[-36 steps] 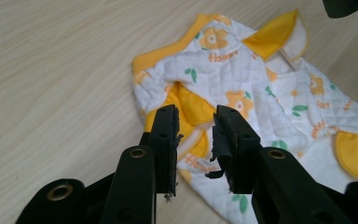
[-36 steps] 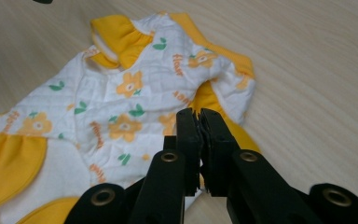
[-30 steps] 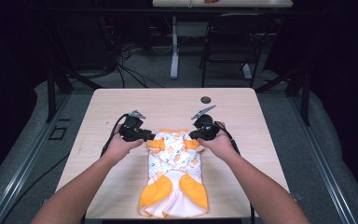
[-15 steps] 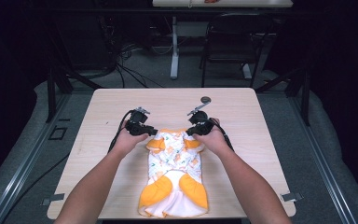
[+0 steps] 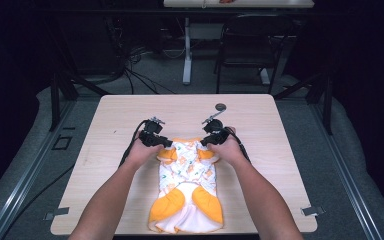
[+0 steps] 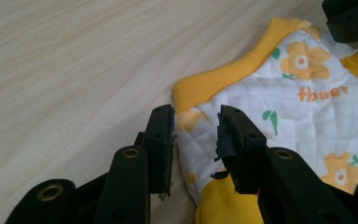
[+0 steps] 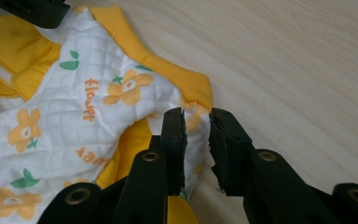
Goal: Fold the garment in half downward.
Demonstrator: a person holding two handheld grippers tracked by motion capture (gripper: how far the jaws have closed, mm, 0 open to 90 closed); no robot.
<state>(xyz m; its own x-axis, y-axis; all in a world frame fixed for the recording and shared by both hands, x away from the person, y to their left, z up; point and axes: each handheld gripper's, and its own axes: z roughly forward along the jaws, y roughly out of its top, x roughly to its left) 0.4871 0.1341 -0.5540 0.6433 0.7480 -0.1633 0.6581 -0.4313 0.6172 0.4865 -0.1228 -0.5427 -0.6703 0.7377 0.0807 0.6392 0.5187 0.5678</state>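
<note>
1. Dark room, grey floor mats, a chair (image 5: 245, 47) at the back; the pale wooden counter (image 5: 280, 130) carries one garment.
2. Baby garment (image 5: 187, 190): quilted white cloth with orange flowers and yellow ribbed trim, lying flat at the near middle of the counter, feet end toward you, folded top edge away from you.
3. Left claw (image 5: 164, 143): at the garment's far left corner. In the left gripper view (image 6: 196, 135) its jaws have just been opening and stand apart, the corner of the cloth lying between them, pads not pressing.
4. Right claw (image 5: 206, 141): at the far right corner. In the right gripper view (image 7: 196, 135) its jaws have likewise just been opening; the yellow-trimmed corner sits in the gap, released.
5. Step in hand, as judged: you are laying down the folded top edge and letting go.
6. To do it well: open both claws fully before you lift, so no pad drags the cloth back.
7. Draw both hands away together, so the fold stays square.
8. Check that both corners lie flat on the counter.
</note>
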